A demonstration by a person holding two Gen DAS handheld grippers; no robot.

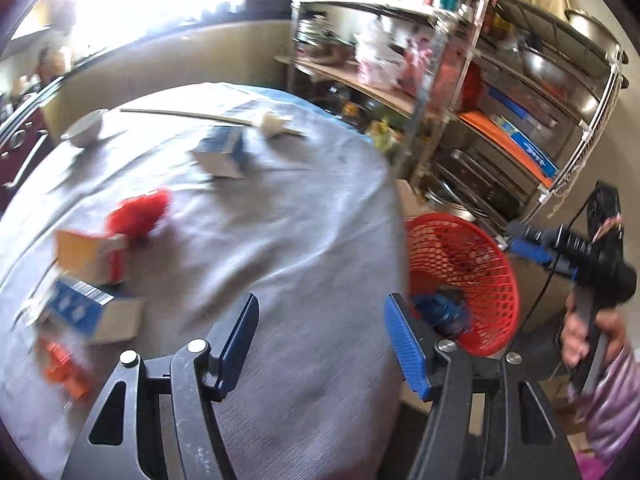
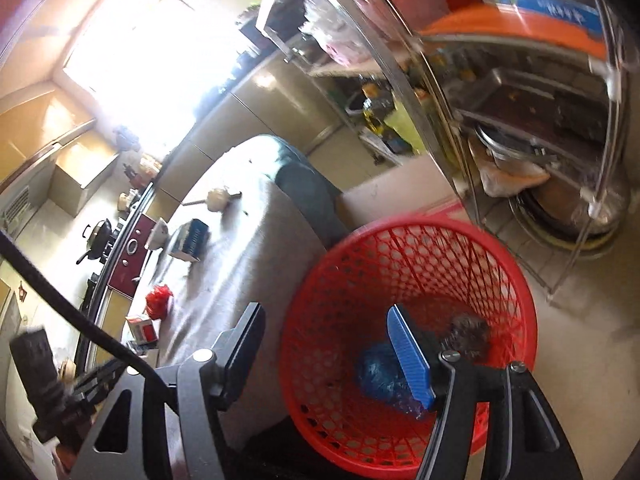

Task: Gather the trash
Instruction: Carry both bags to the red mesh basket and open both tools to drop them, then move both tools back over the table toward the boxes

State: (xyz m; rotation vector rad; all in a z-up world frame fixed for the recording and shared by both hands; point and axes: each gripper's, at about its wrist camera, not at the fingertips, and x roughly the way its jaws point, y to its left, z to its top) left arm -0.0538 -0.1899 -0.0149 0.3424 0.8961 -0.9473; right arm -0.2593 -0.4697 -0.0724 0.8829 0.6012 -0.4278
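Both tools released and empty: right tool (image 2: 326,344) over red basket (image 2: 400,240) for dropping, left tool (image 1: 322,336) over tabletop (image 1: 280,220) trash.

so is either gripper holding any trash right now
No, nothing is held. The left gripper is open over the table, and the right gripper is open and bare above the red basket.

Left gripper (image 1: 322,340) held open above a cloth-covered table (image 1: 280,240)

Boxes and a red wrapper (image 1: 140,216) are scattered on the cloth; a red basket (image 1: 472,280) containing a blue bag (image 1: 440,312) is seen beside the table.
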